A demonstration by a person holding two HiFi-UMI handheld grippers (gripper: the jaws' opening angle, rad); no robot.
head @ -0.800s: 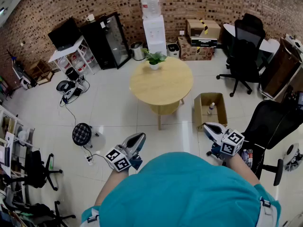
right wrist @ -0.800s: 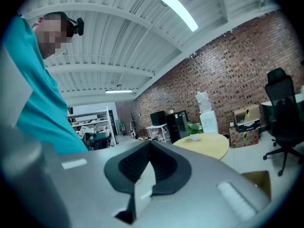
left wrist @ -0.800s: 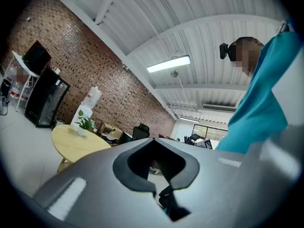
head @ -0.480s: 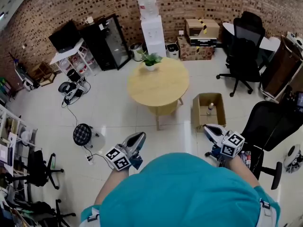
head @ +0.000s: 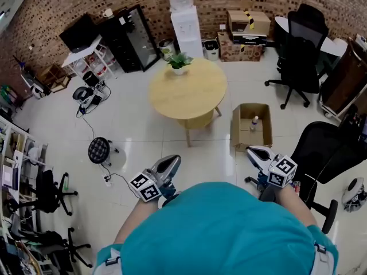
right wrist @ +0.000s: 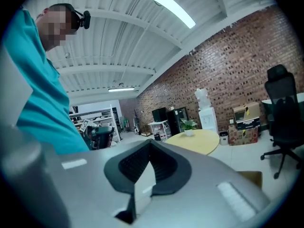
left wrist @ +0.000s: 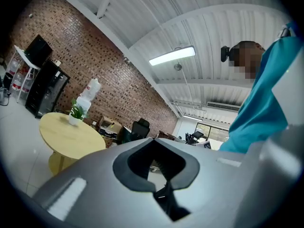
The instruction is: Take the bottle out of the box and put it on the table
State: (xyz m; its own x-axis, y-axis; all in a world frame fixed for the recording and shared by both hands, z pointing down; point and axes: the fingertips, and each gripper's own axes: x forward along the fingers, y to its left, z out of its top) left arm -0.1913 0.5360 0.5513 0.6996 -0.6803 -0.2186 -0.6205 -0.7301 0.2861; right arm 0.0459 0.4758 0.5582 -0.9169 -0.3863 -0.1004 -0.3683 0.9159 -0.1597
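A brick wall [head: 51,7] is recorded across the top of the frame. Against it, at upper centre, a white water dispenser [head: 186,24] is seen, with a black glass-door cabinet [head: 135,39] to its left and stacked cardboard cartons [head: 248,27] to its right. A potted plant [head: 178,62] is noted just below the dispenser. One black office chair [head: 302,50] is observed at upper right, another chair [head: 330,150] at the right edge. A round black stool-like item [head: 98,149] is found on the white tiled floor [head: 132,113] at centre left.
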